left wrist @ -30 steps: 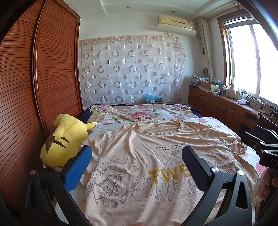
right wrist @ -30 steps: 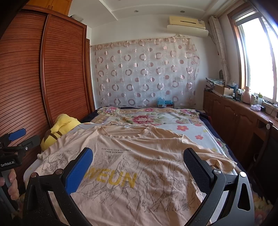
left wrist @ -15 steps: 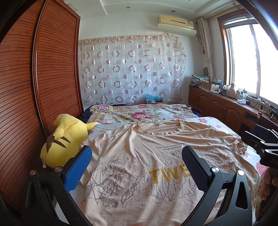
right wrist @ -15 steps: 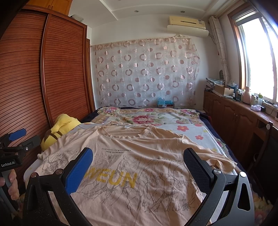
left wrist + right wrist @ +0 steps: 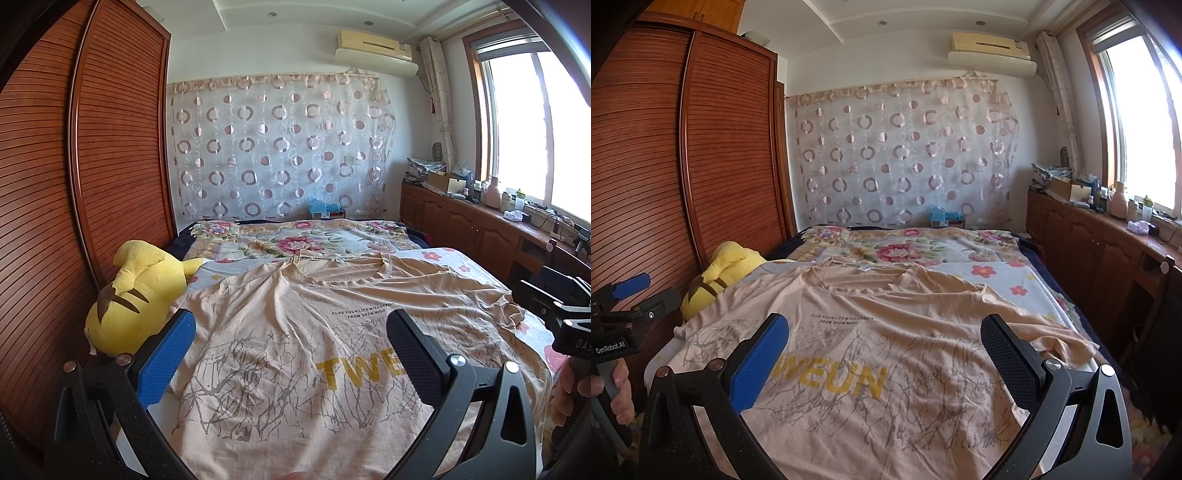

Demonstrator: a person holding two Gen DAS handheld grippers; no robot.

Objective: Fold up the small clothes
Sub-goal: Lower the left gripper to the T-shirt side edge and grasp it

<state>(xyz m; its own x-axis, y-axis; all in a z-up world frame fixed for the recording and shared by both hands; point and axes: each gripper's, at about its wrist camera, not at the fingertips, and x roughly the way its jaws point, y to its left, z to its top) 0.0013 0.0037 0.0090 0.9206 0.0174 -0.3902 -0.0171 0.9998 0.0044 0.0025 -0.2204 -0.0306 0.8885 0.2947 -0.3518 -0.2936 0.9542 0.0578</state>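
Left wrist view: a beige T-shirt [image 5: 295, 332] lies spread face-up on the bed [image 5: 439, 258], both grippers spread wide and empty above its hem end.

The shirt's long axis runs straight away from the fingers, hem nearest, collar far toward the floral quilt [image 5: 295, 240]. The left gripper [image 5: 291, 354] hangs over the shirt's left half, beside the yellow plush toy [image 5: 136, 295] that touches that edge; nothing sits between its blue and black pads. In the right wrist view the right gripper [image 5: 886, 354] hovers likewise, jaws parted, over the right half, where the rumpled right sleeve [image 5: 1063, 343] lies just ahead of its black finger. Each gripper looks about equally near its own side, so a lengthwise fold would probably start with each taking its nearer sleeve or edge; neither touches cloth yet, as far as I can tell.
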